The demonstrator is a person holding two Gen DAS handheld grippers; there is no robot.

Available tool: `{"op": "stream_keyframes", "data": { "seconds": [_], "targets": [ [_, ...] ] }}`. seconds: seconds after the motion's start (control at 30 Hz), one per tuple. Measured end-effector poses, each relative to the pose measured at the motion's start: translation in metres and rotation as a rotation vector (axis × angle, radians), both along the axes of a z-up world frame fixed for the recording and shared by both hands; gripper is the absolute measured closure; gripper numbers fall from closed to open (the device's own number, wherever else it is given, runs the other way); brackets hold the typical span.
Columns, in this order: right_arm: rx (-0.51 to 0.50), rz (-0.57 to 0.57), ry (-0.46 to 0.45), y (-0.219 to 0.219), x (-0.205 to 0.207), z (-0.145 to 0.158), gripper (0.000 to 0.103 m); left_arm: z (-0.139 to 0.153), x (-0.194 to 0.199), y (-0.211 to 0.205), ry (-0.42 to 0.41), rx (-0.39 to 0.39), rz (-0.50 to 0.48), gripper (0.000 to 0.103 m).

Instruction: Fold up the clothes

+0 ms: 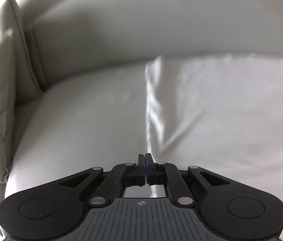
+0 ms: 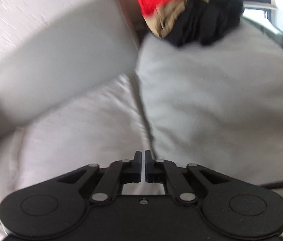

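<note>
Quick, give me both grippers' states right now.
Left gripper: closed, with the edge of the white garment at its tips; grip on it cannot be told.
Right gripper: closed, nothing visibly held.

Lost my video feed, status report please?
Left gripper shut on white garment edge. Right gripper shut. Clothes pile behind, nothing blocking.

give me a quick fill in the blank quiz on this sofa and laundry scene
1. The white garment lies spread on a grey ____.
2. On top of the clothes pile sits a bright ____ piece.
3. The lowest piece showing in the pile is ____.
4. The fingers of the left gripper and the right gripper are nearly ____.

Missing words: sofa; red; black; shut
</note>
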State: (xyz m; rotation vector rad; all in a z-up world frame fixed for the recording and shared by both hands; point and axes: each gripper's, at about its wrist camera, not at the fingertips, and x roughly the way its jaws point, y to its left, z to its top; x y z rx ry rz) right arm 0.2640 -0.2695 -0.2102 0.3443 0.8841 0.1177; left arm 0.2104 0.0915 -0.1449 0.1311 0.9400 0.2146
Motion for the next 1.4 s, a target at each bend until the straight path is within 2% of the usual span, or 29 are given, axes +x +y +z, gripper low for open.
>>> {"op": "stream_keyframes", "data": {
  "seconds": [0.07,0.2,0.23,0.3,0.4,0.47,0.5,0.53,0.6,0.67,0.73,0.83,0.97,1.1,1.2,1.3,1.33,1.37,1.4],
  "targets": [
    [0.047,0.023,-0.053,-0.004,-0.025,0.034,0.099,0.034,-0.026,-0.020,-0.053,-0.028,-0.032,0.094],
    [0.119,0.071,-0.158,-0.025,-0.092,0.107,0.087,0.090,-0.074,-0.039,-0.116,-0.119,-0.075,0.087],
    [0.138,0.079,-0.170,-0.031,-0.108,0.119,0.086,0.100,-0.088,-0.041,-0.124,-0.132,-0.078,0.087],
    [0.176,0.094,-0.175,-0.041,-0.133,0.133,0.082,0.101,-0.110,-0.051,-0.140,-0.158,-0.081,0.083],
    [0.219,0.105,-0.104,-0.046,-0.157,0.125,0.071,0.073,-0.131,-0.045,-0.108,-0.211,-0.076,0.080],
    [0.231,0.108,-0.022,-0.043,-0.167,0.105,0.071,0.045,-0.138,-0.058,-0.035,-0.241,-0.029,0.082],
    [0.241,0.108,0.028,-0.040,-0.168,0.090,0.071,0.031,-0.141,-0.066,0.004,-0.256,-0.004,0.086],
    [0.240,0.120,0.067,-0.033,-0.166,0.075,0.073,0.017,-0.144,-0.072,0.039,-0.274,0.036,0.095],
    [0.224,0.156,0.135,-0.018,-0.161,0.048,0.086,-0.011,-0.140,-0.084,0.083,-0.274,0.080,0.096],
    [0.196,0.193,0.173,0.003,-0.154,0.030,0.087,-0.034,-0.134,-0.099,0.118,-0.254,0.098,0.098],
    [0.174,0.215,0.180,0.022,-0.145,0.018,0.087,-0.044,-0.133,-0.112,0.116,-0.223,0.079,0.097],
    [0.079,0.256,0.158,0.047,-0.141,0.005,0.087,-0.054,-0.136,-0.124,0.117,-0.205,0.059,0.095],
    [0.011,0.313,0.135,0.053,-0.172,-0.001,0.090,-0.057,-0.161,-0.136,0.100,-0.130,0.014,0.095],
    [0.049,0.330,0.217,0.031,-0.211,0.004,0.091,-0.051,-0.192,-0.148,0.109,-0.107,-0.025,0.097],
    [0.053,0.319,0.299,0.023,-0.227,-0.004,0.091,-0.050,-0.202,-0.155,0.099,-0.074,-0.031,0.099],
    [0.117,0.284,0.283,0.011,-0.232,-0.001,0.090,-0.040,-0.204,-0.156,0.092,-0.101,-0.038,0.095],
    [0.145,0.269,0.264,0.005,-0.231,0.004,0.088,-0.036,-0.204,-0.155,0.084,-0.115,-0.042,0.089],
    [0.172,0.253,0.241,-0.001,-0.230,0.010,0.085,-0.031,-0.205,-0.154,0.076,-0.128,-0.046,0.088],
    [0.200,0.237,0.218,-0.007,-0.230,0.016,0.079,-0.027,-0.203,-0.155,0.070,-0.143,-0.058,0.088]
  ]
}}
